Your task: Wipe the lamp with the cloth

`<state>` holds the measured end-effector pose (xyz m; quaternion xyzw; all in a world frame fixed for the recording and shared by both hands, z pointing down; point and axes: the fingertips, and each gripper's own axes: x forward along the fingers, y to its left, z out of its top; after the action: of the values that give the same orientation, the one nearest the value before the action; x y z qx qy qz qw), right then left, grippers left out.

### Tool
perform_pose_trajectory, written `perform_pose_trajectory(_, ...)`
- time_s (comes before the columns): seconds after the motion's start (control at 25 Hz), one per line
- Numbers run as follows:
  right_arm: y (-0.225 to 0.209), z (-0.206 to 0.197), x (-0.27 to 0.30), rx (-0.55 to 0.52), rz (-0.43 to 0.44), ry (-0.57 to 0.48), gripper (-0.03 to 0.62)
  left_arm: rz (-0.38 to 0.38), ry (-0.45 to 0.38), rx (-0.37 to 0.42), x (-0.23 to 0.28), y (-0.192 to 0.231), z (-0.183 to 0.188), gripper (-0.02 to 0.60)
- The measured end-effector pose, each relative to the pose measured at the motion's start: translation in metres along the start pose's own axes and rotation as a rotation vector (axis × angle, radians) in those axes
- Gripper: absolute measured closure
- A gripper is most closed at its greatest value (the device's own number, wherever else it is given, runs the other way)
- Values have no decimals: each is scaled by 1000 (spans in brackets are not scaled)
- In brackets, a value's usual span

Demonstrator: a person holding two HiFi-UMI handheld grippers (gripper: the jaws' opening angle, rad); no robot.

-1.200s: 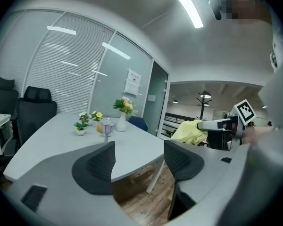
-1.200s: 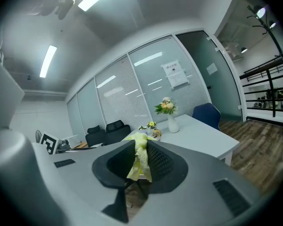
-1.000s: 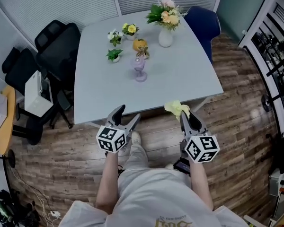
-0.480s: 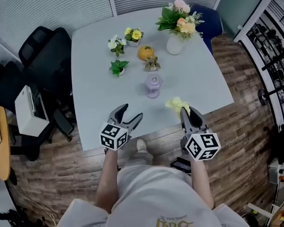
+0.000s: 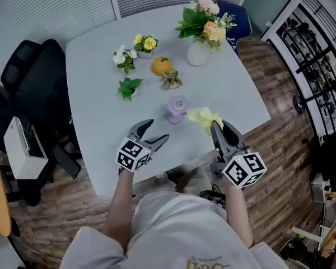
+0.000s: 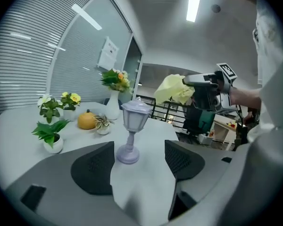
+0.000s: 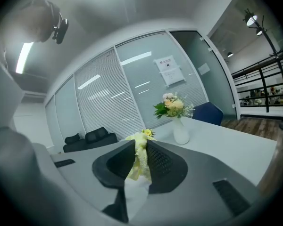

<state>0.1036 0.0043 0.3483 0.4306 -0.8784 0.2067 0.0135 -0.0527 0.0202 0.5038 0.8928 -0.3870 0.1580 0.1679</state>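
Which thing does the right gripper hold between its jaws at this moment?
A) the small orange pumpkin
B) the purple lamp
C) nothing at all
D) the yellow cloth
D: in the right gripper view the right gripper has its jaws shut on the yellow cloth, while the head view shows the lamp standing free on the table.

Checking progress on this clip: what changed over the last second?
The left tongs and right tongs advanced from over the floor to over the table. The right tongs carried the cloth close to the lamp, not touching it. The left tongs, open, now point at the lamp. Unchanged: cloth clamped, left tongs empty, lamp and plants in place.
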Motion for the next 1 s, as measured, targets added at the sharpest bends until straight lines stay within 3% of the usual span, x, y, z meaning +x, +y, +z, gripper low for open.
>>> perform_pose_trajectory(0.2,-3,-1,13,13,26,19,519,-71,75,81,24,14,-9,270)
perform_pose_trajectory(0.48,-23,5,35,178,94,-25,520,-152,137,159,52,23,-23,270)
perform_pose_trajectory(1.0,-26,10,71,164,134,5,522,-212,192,245,95,31,-46,271)
